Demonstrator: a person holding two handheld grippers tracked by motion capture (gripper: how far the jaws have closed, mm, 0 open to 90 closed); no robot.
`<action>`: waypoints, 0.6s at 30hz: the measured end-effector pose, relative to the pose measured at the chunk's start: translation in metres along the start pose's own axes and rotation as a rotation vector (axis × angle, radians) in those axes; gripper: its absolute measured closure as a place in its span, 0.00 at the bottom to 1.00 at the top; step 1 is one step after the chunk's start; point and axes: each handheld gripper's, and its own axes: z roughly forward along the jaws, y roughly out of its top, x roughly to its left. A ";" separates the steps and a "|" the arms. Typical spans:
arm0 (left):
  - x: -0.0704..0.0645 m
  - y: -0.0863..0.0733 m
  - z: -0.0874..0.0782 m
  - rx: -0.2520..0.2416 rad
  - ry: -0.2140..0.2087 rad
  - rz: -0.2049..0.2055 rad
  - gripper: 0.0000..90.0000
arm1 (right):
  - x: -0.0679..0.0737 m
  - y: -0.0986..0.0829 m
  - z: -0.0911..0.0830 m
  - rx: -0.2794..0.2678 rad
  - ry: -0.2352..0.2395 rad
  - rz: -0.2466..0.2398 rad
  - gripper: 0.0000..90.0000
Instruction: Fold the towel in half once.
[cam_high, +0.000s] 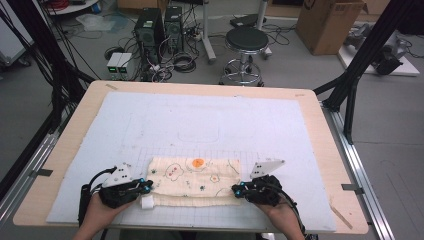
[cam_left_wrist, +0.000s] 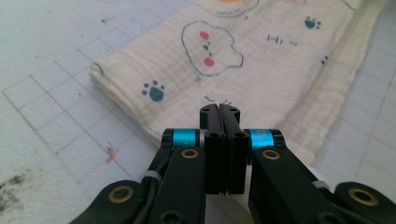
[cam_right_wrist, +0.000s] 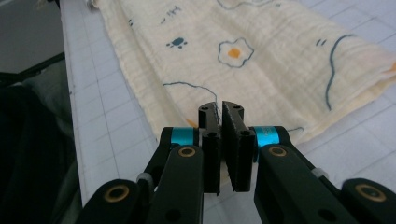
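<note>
Grey foam mat with a faint grid covers a wooden table; floor beyond holds a stool and computer towers. Folded cream cloth with printed cartoons lies near the mat's front edge, long side across.

Left gripper sits at the cloth's left end, jaws pressed together; the left gripper view shows them closed just over the cloth's near edge. Whether fabric is caught between them, cannot tell. Right gripper sits at the right end, jaws nearly together with a thin gap.

Risk: a pinch taking only 1 layer would let the fold open when lifted. Uneven pull from the 2 ends could skew the cloth.

White tab beside left gripper: nature unclear.
</note>
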 end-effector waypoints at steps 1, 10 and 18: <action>0.001 0.001 -0.001 -0.011 -0.002 -0.007 0.98 | 0.000 0.001 -0.001 -0.008 -0.001 0.003 0.96; 0.003 0.003 -0.002 -0.031 -0.002 -0.028 0.98 | -0.001 0.006 -0.008 -0.063 -0.011 0.012 0.96; 0.007 0.001 -0.004 -0.017 -0.003 -0.049 0.97 | 0.000 0.006 -0.007 -0.060 -0.004 0.019 0.96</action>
